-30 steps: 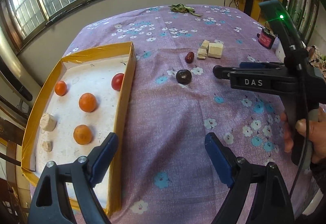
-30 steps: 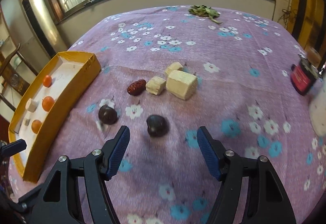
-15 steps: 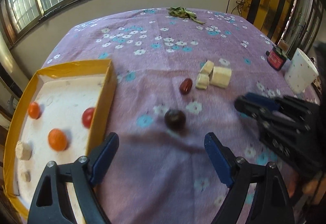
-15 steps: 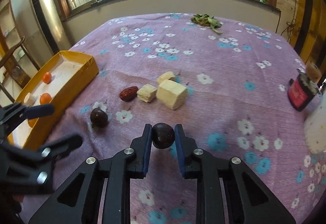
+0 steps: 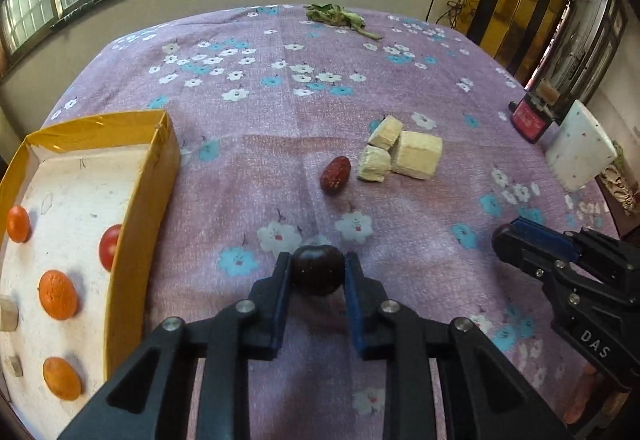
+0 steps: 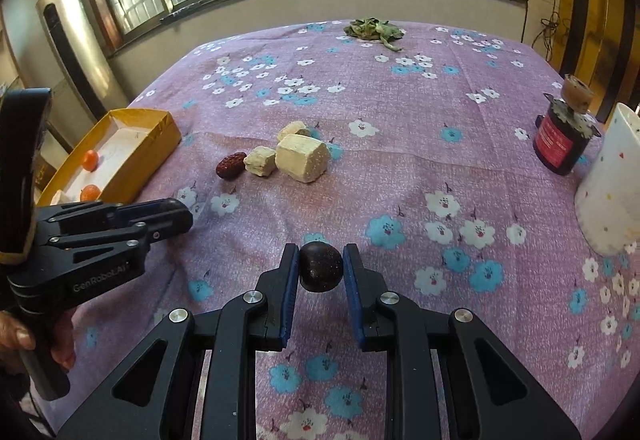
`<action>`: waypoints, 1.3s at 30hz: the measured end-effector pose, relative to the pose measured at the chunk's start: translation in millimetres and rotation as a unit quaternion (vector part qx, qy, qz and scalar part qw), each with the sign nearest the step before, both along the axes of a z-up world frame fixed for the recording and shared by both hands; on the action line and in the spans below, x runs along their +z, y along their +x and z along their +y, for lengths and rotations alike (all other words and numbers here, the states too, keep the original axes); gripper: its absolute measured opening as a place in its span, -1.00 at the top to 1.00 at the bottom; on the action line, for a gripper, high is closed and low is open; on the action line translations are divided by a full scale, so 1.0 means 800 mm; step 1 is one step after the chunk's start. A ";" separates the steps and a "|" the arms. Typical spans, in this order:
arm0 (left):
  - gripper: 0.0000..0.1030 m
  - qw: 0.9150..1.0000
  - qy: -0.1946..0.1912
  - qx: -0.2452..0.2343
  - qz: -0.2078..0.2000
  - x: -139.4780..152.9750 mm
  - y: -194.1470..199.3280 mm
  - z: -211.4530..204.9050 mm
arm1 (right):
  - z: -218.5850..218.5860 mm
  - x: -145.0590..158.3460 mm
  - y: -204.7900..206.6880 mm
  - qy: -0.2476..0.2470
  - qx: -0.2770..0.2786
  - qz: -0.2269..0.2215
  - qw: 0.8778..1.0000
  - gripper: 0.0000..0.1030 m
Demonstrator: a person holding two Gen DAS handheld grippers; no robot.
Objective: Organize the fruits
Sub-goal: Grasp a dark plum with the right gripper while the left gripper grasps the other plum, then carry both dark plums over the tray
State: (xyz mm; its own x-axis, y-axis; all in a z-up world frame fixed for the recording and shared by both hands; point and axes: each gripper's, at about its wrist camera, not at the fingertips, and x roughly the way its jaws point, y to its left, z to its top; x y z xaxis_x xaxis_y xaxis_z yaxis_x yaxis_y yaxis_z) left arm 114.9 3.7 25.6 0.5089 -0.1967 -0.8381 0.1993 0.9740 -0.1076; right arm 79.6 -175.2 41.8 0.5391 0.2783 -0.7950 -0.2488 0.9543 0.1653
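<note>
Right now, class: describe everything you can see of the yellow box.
The yellow box is a shallow open tray, apparently cardboard, with glossy yellow walls and a scuffed white floor. It lies flat on the flowered purple cloth, left of the left gripper. Inside lie three oranges, one red fruit against the wall, and pale chunks.

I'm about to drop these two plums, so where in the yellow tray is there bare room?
In the yellow tray, the far end is bare, from the back wall down to the small orange and tomato. The near end is crowded with two oranges and pale chunks.
</note>
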 end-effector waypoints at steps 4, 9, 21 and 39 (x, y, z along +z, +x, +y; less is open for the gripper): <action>0.46 1.000 -0.014 -0.006 -0.007 0.015 -0.025 0.005 | -0.001 0.013 -0.017 -0.004 -0.009 -0.006 1.000 0.58; 0.46 0.999 -0.022 -0.015 -0.020 0.030 -0.056 0.009 | -0.003 0.031 -0.042 -0.013 -0.020 -0.019 1.000 0.58; 0.46 0.998 -0.040 -0.012 -0.041 0.059 -0.104 0.050 | 0.040 0.042 -0.094 -0.032 -0.006 -0.019 0.999 0.58; 0.46 0.993 -0.029 0.090 -0.067 0.077 -0.150 0.225 | 0.235 0.081 -0.110 -0.017 0.116 -0.045 0.992 0.58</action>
State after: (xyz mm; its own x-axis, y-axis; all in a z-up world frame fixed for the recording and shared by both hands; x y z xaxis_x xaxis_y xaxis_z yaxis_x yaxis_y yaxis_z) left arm -4.8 184.0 87.6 0.6467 -0.1372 -0.7503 0.0380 0.9883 -0.1480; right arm -8.8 12.4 106.2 0.5337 0.3773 -0.7569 -0.4746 0.8744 0.1012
